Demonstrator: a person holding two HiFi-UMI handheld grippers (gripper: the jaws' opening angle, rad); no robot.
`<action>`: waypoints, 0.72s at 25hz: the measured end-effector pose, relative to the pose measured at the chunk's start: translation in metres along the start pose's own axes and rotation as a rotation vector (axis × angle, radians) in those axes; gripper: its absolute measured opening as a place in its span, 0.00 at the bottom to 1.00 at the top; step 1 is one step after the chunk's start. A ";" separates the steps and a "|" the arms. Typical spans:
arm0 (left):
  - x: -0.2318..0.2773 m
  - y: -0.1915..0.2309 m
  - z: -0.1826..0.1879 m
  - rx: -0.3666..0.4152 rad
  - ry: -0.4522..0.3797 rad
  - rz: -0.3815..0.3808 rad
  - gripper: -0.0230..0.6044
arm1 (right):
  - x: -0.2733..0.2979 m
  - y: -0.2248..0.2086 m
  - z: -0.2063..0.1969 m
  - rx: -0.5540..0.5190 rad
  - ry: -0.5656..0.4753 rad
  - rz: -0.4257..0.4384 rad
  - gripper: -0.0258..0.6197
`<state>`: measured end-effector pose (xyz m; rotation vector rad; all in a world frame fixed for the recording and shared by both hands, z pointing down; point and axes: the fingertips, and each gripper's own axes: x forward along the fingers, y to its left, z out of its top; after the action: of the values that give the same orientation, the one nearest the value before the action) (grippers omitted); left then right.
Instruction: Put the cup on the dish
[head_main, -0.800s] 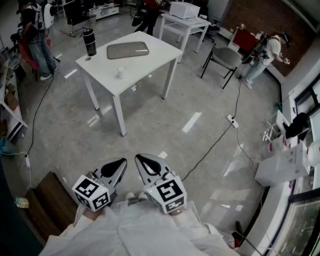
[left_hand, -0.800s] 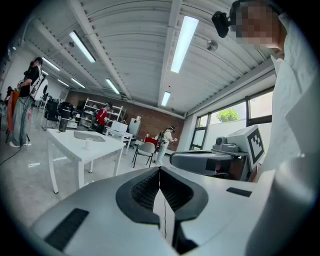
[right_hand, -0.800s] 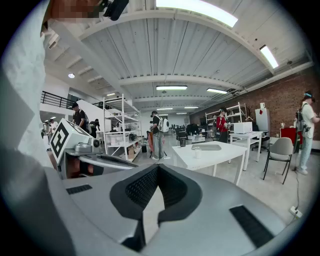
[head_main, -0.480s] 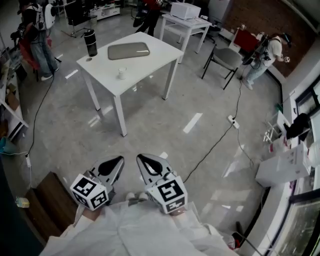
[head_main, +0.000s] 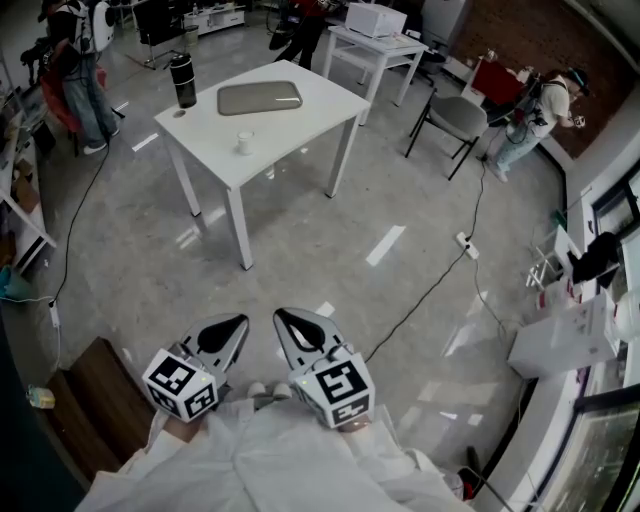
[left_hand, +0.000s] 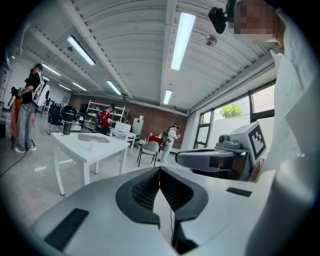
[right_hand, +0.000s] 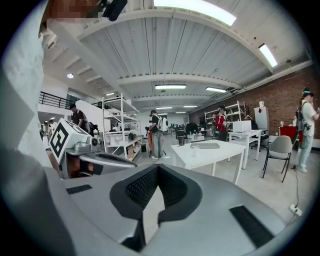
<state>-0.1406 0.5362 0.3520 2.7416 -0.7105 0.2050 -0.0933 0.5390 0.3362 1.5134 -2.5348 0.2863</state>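
A small white cup stands on a white table far ahead of me, near its front edge. Behind it lies a flat grey dish. The cup and dish show small at the left of the left gripper view; in the right gripper view the cup and dish sit on the table at middle right. Both grippers are held close to my body, well short of the table. My left gripper and right gripper are shut and hold nothing.
A dark bottle stands at the table's far left corner. A second white table with a box, a grey chair and several people stand beyond. A cable crosses the floor at right. A wooden board lies at lower left.
The view has drifted slightly, so the table sits a touch lower and to the right. Both grippers stay shut in the same place by my body.
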 end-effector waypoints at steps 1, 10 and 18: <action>0.001 0.000 -0.001 -0.002 0.001 0.002 0.05 | -0.001 -0.003 0.002 0.009 -0.023 0.001 0.06; 0.010 -0.006 -0.024 -0.035 0.029 0.038 0.05 | -0.016 -0.012 -0.016 0.026 -0.019 0.014 0.06; 0.036 0.020 -0.022 -0.051 0.038 0.036 0.05 | 0.001 -0.037 -0.029 0.061 0.020 0.000 0.06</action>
<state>-0.1203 0.5101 0.3852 2.6711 -0.7445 0.2426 -0.0592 0.5287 0.3674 1.5247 -2.5324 0.3800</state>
